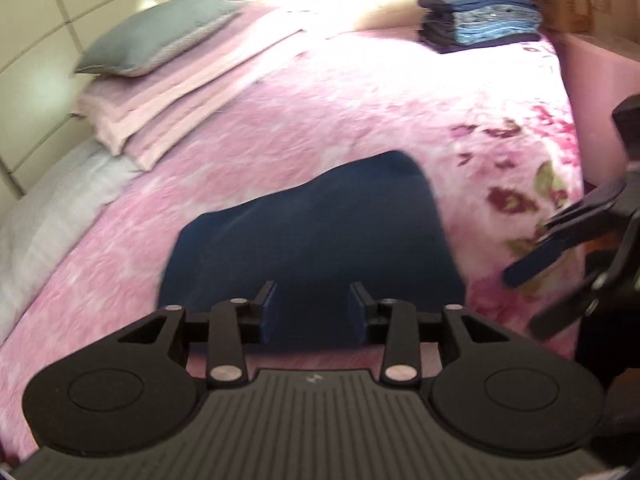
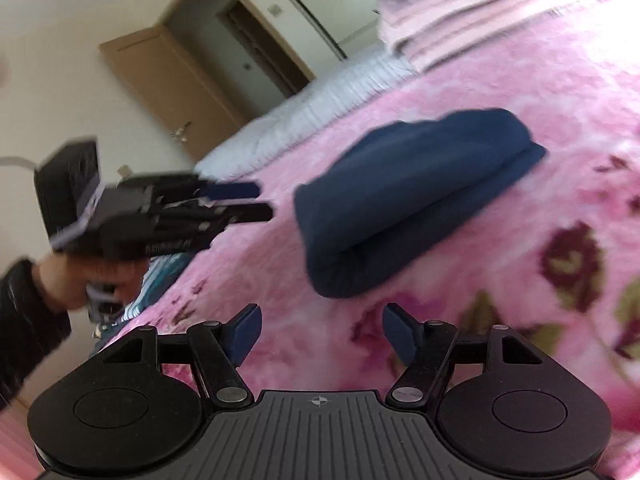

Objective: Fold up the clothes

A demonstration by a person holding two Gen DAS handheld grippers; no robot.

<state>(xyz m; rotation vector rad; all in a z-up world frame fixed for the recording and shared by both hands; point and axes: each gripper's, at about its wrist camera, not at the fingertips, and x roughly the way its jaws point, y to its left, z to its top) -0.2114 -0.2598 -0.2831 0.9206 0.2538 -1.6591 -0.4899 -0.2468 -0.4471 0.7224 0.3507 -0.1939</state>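
Soft cloth all round, hard matt plastic on the tools.

Ahead of the left gripper (image 1: pixel 312 306) lies a navy garment (image 1: pixel 304 232) of smooth, matt knit cloth, resting on a fluffy pink blanket (image 1: pixel 320 112) with a plush, fleecy nap and printed flowers. Both the left gripper and the right gripper (image 2: pixel 320 334) have bodies of matt black plastic, ribbed at the base, with dull silver metal pivot pins (image 1: pixel 224 372) and blue rubbery-looking pads (image 2: pixel 246 330). Further ahead of the left gripper, a stack of folded clothes (image 1: pixel 480 8) is matt cloth, beside a brown cardboard box (image 1: pixel 564 0). Left of the right gripper, a door (image 2: pixel 172 80) looks like smooth wood.
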